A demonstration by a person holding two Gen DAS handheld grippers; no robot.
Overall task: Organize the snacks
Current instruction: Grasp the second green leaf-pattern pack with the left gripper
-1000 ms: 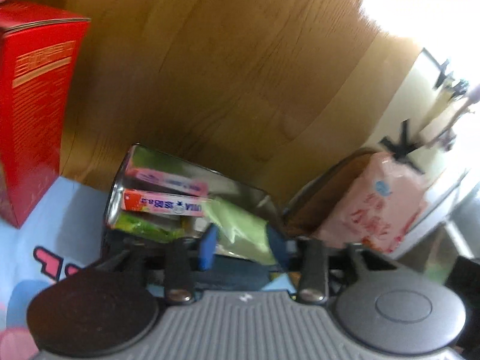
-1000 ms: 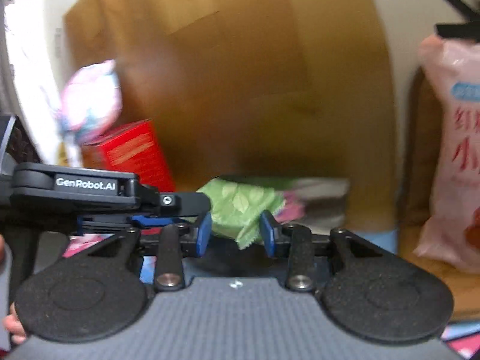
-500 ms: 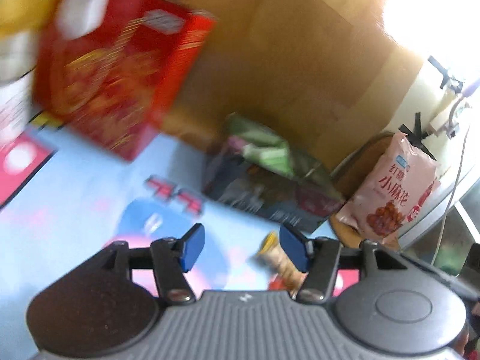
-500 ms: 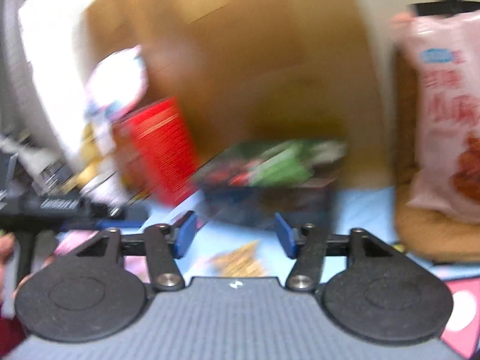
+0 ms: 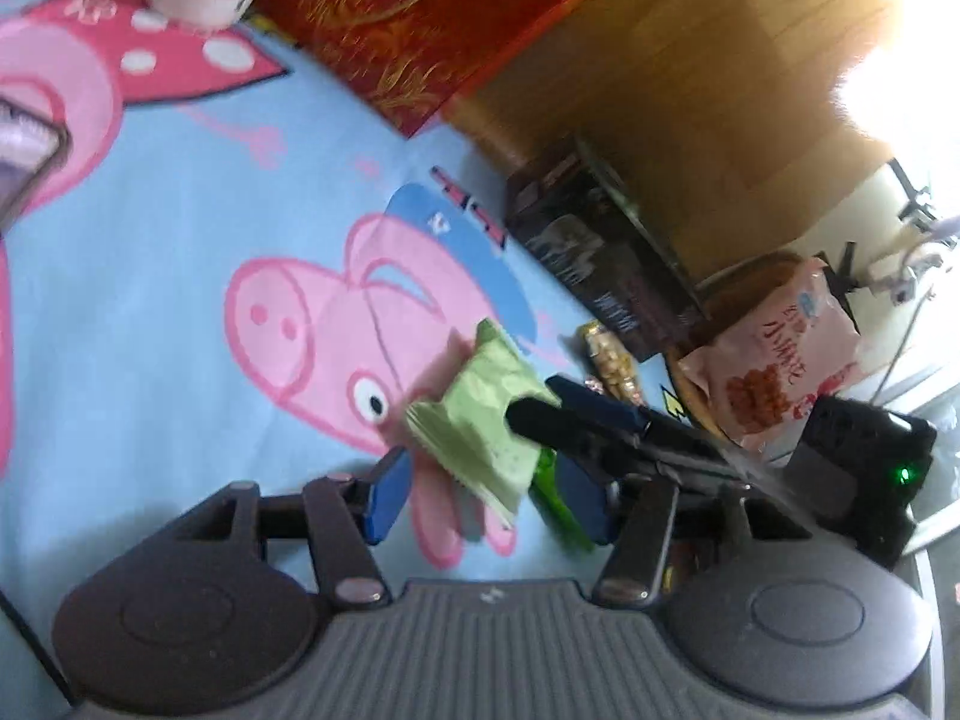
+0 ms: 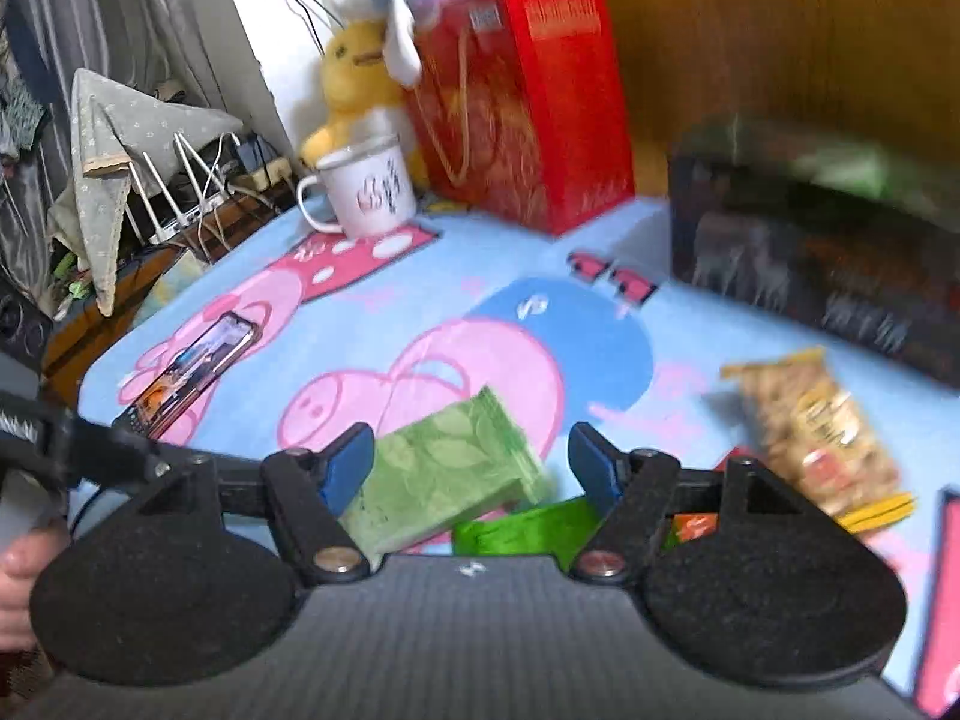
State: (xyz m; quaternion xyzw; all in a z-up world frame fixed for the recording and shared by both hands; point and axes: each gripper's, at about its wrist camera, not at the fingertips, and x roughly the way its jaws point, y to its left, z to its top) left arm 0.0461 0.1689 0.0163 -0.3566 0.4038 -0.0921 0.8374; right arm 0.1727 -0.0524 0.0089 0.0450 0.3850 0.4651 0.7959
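Your light green snack packet [image 6: 441,474] lies on the blue cartoon-pig cloth [image 6: 372,300], between the blue pads of your right gripper [image 6: 471,462]; its jaws are opening and stand clear of the packet. Your left gripper [image 5: 486,495] is closing at a middling width, with the same packet in front of its gap, no pad pressing it. The right gripper's finger crosses that view from the right, partly covering the packet. A darker green wrapper [image 6: 522,531] lies just beside the packet. To the right sits a yellow peanut-bar pack [image 6: 816,438]. Far right stands the dark box [image 6: 822,252] holding green packets. A red gift box [image 6: 528,102], white mug [image 6: 366,192] and phone [image 6: 192,366] are farther left. The pink bag [image 5: 780,366] carries Chinese characters, too blurred to read.
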